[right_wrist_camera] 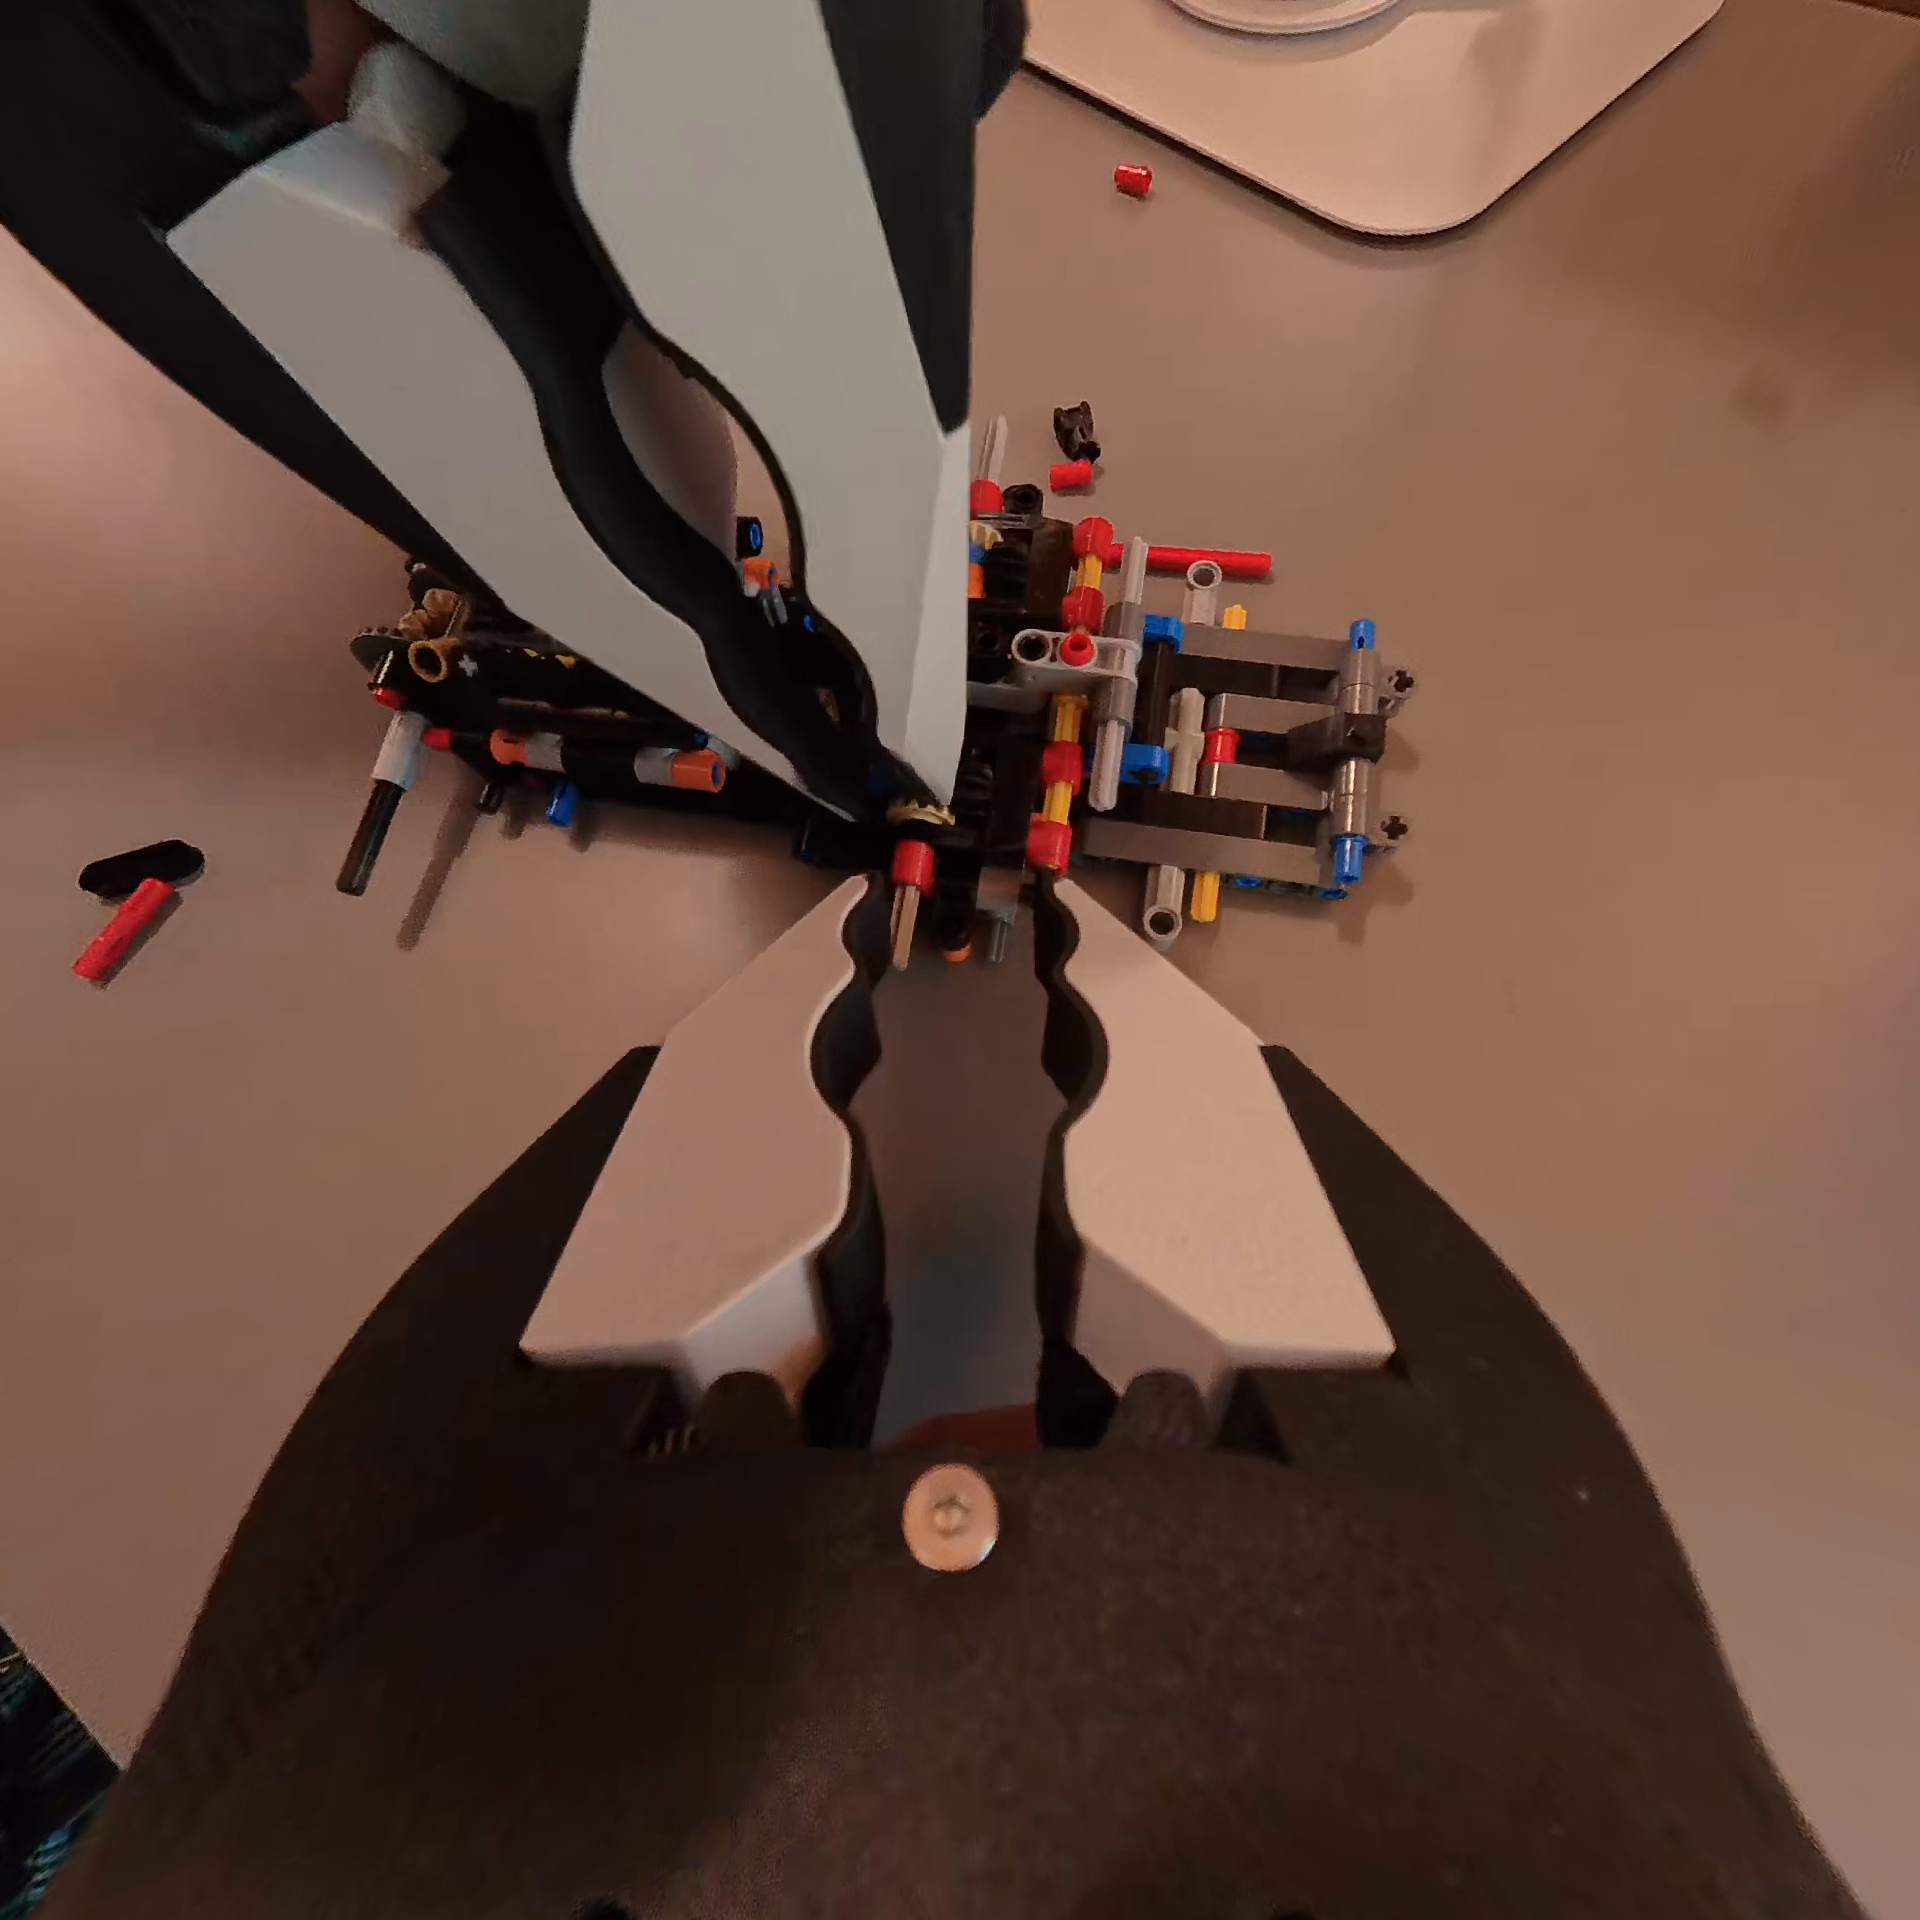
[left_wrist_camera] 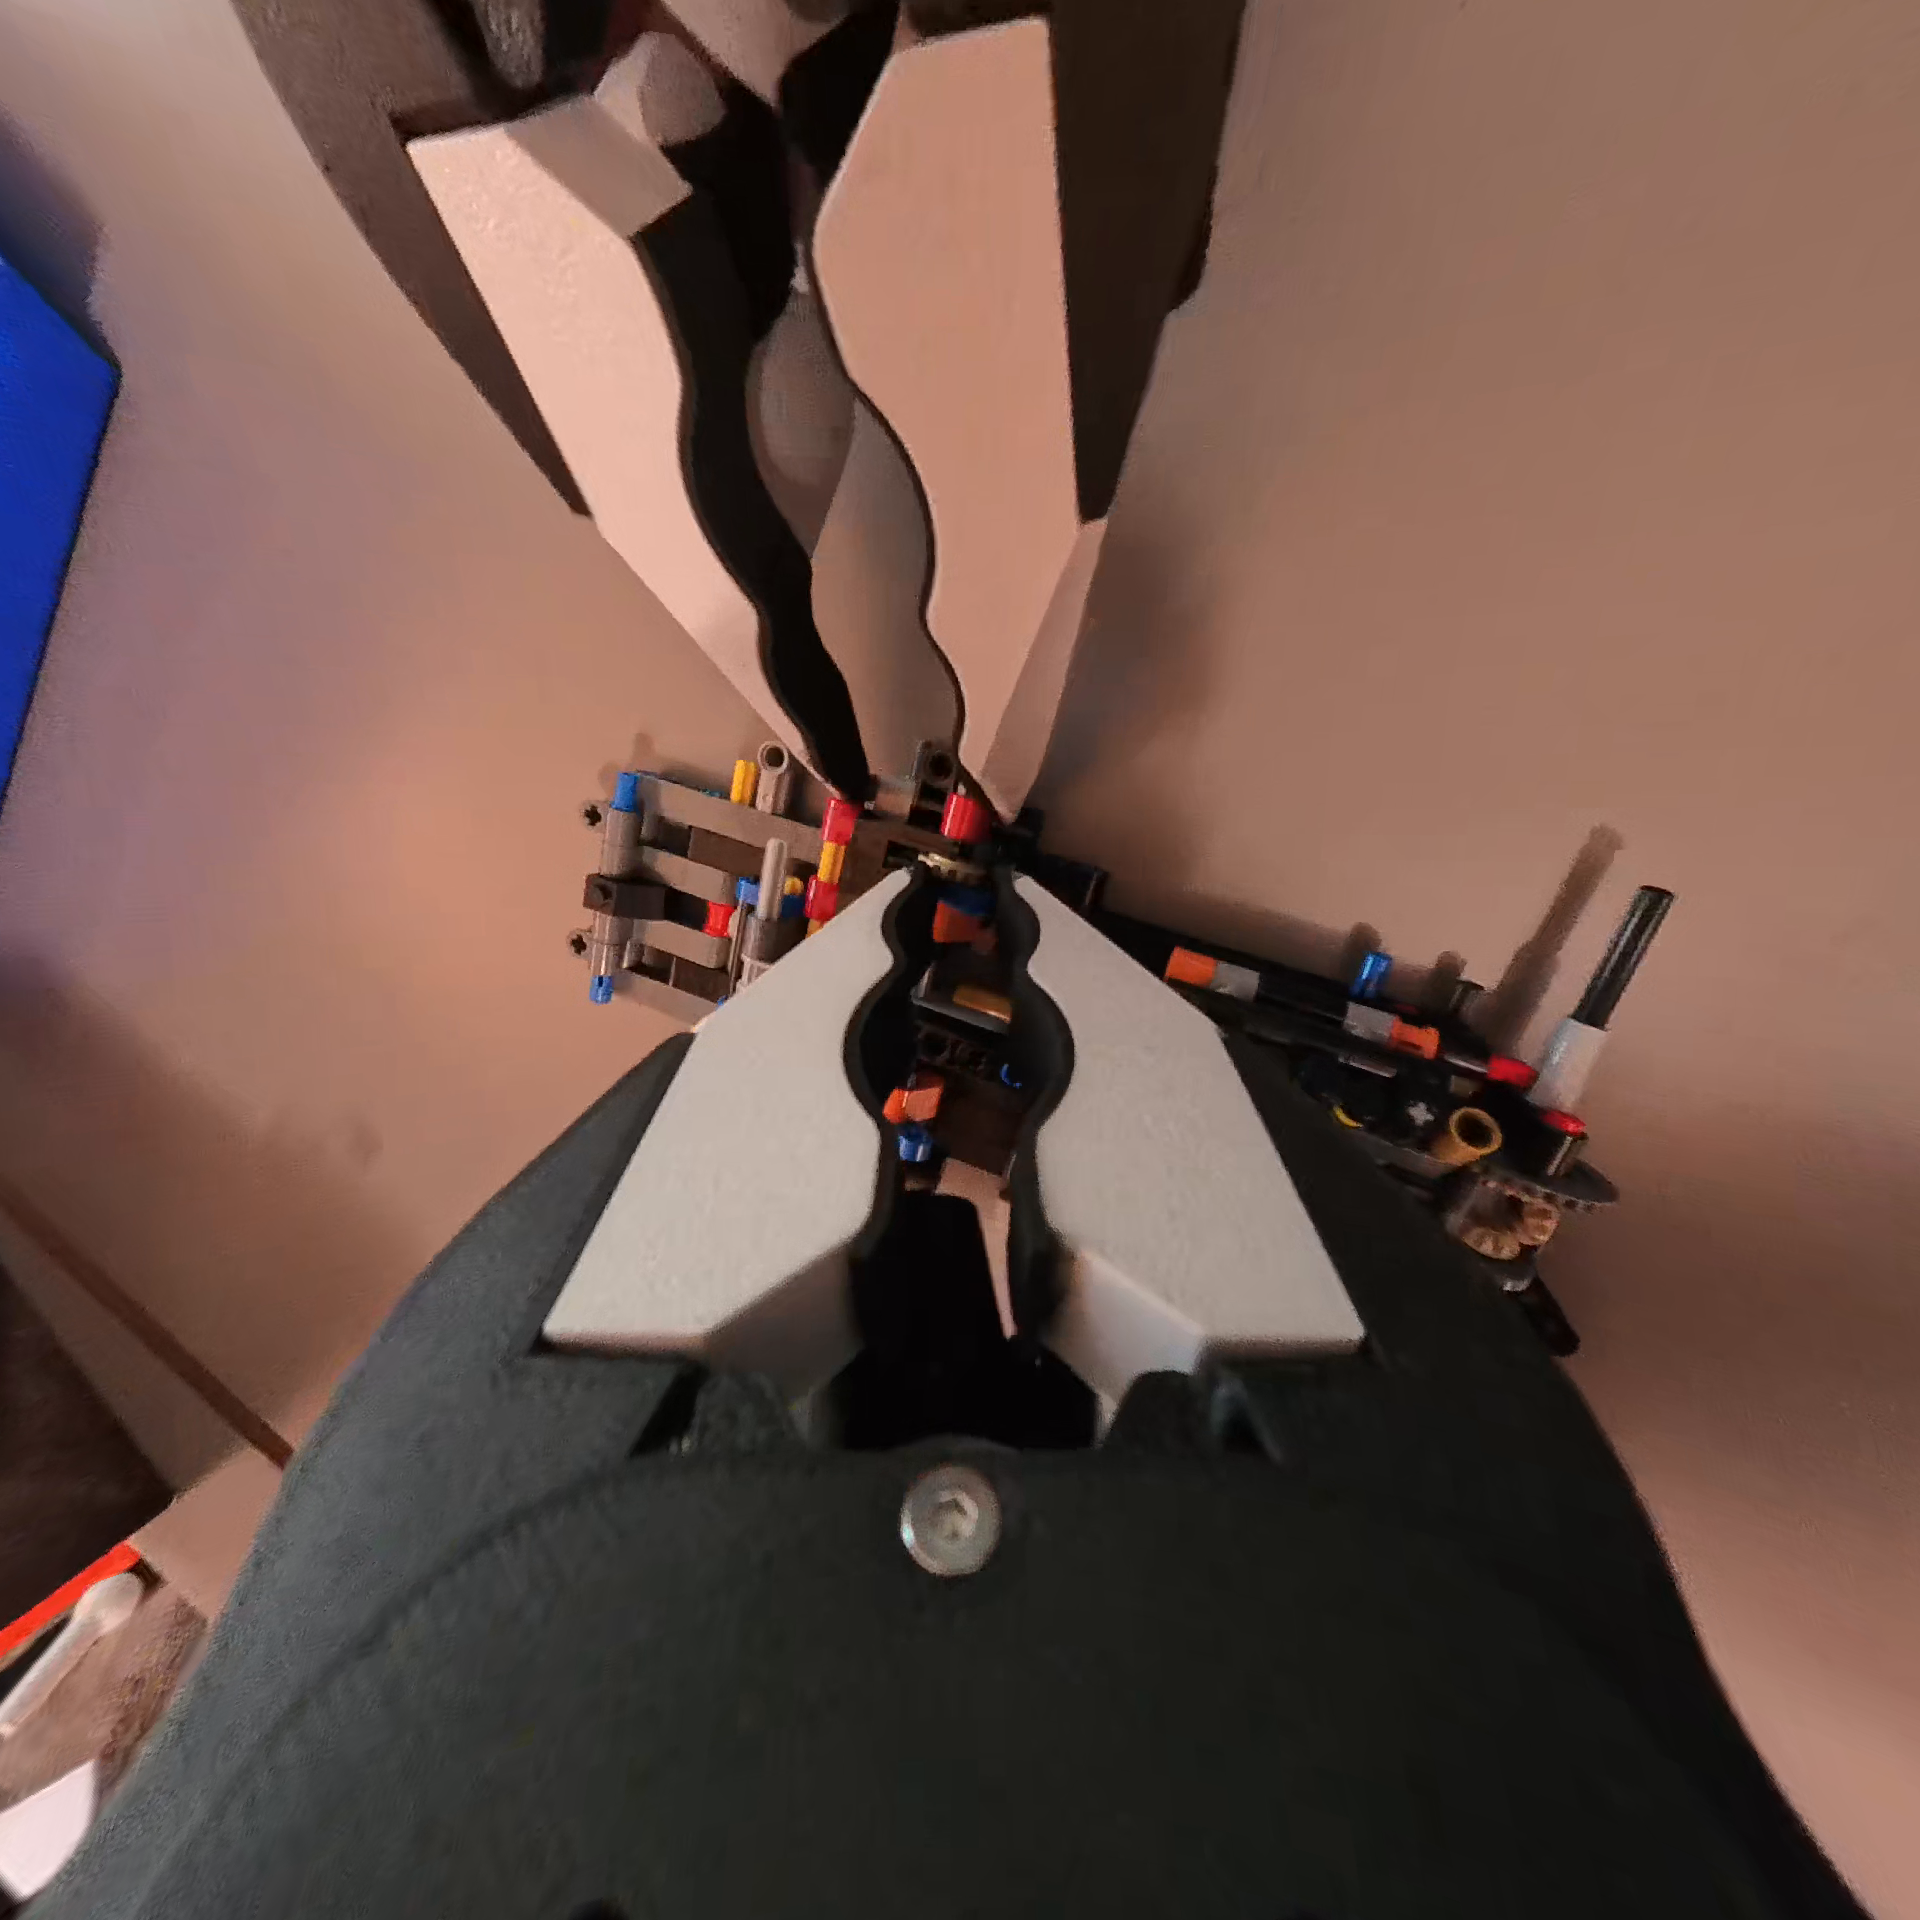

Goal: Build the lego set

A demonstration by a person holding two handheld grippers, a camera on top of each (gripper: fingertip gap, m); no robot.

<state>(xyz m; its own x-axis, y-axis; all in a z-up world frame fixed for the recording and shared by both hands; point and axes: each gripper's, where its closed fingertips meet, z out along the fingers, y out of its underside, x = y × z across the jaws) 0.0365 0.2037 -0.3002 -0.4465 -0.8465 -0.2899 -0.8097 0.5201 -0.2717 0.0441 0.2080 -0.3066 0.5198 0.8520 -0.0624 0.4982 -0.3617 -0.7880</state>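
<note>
A part-built lego model lies on the tan table: a grey frame (left_wrist_camera: pixel 686 883) (right_wrist_camera: pixel 1247 727) with red, yellow and blue pins, joined to a long black section (left_wrist_camera: pixel 1351 1029) (right_wrist_camera: pixel 582 727). My left gripper (left_wrist_camera: pixel 964 888) is shut on the model's black middle by a small tan gear (right_wrist_camera: pixel 920 814); in the right wrist view the left gripper (right_wrist_camera: pixel 894 800) comes in from the upper left. My right gripper (right_wrist_camera: pixel 956 888) is open, its jaws straddling the model's near edge and a red bush on an axle (right_wrist_camera: pixel 912 868). In the left wrist view the right gripper (left_wrist_camera: pixel 925 800) comes in from above.
Loose parts lie around: a red pin (right_wrist_camera: pixel 125 925) and a black piece (right_wrist_camera: pixel 140 862) at left, a red pin (right_wrist_camera: pixel 1070 476) and a black piece (right_wrist_camera: pixel 1075 426) behind the model, a red bush (right_wrist_camera: pixel 1132 179) farther back. A white flat base (right_wrist_camera: pixel 1351 156) sits at the far edge. A blue object (left_wrist_camera: pixel 42 520) is at left. My left and right fingertips are right by each other. From either gripper's tips it is about 15 cm to the red pin (right_wrist_camera: pixel 125 925).
</note>
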